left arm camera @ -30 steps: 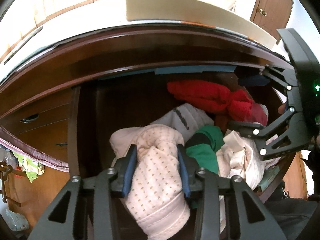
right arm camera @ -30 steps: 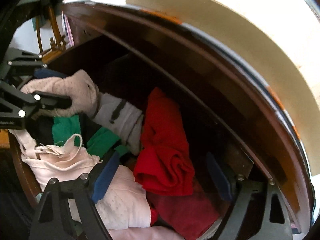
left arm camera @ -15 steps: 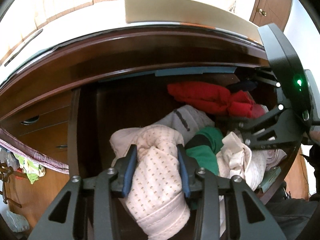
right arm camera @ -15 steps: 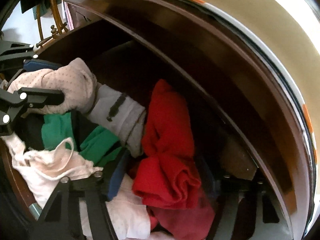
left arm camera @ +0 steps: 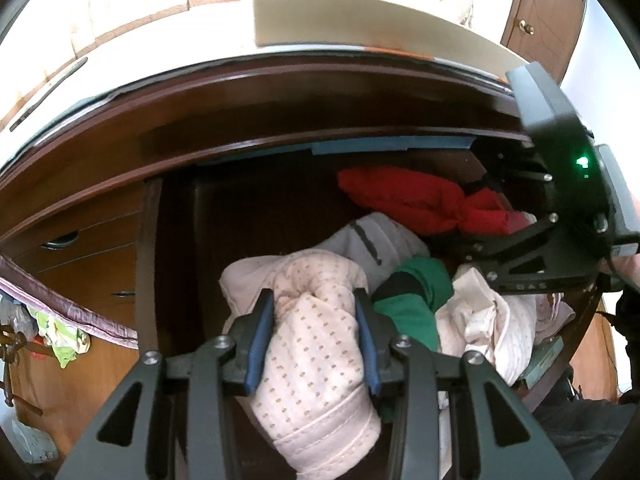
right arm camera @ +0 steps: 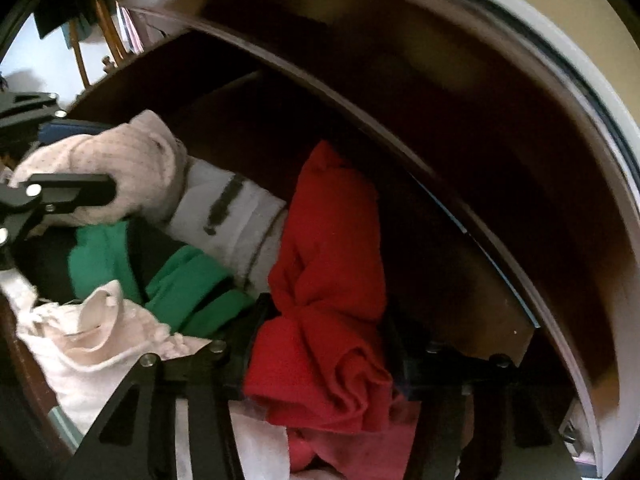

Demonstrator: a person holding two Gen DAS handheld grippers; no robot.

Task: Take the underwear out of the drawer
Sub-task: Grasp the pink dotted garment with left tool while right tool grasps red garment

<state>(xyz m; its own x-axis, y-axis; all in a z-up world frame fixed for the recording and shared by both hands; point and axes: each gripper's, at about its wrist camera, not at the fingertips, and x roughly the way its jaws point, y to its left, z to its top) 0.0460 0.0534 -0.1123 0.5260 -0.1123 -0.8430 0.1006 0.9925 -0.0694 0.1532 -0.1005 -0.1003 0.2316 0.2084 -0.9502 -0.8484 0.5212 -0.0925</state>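
The dark wooden drawer stands open with several crumpled garments inside. My left gripper is shut on a pale pink dotted piece of underwear at the front of the pile; the same piece shows at the left in the right wrist view. My right gripper reaches down at the drawer's right end. Its jaws are closing around a red piece of underwear, and both fingers press into the bunched cloth. From the left wrist view that red piece looks pinched where the right gripper meets it.
A grey-white garment, a green one and a cream one lie between the two grippers. The cabinet's top edge overhangs the drawer's back. Shut drawers with metal handles are at the left.
The right gripper went down onto the red underwear and its jaws drew in from wide apart until they squeezed the cloth. The left gripper kept still, holding the pink piece.
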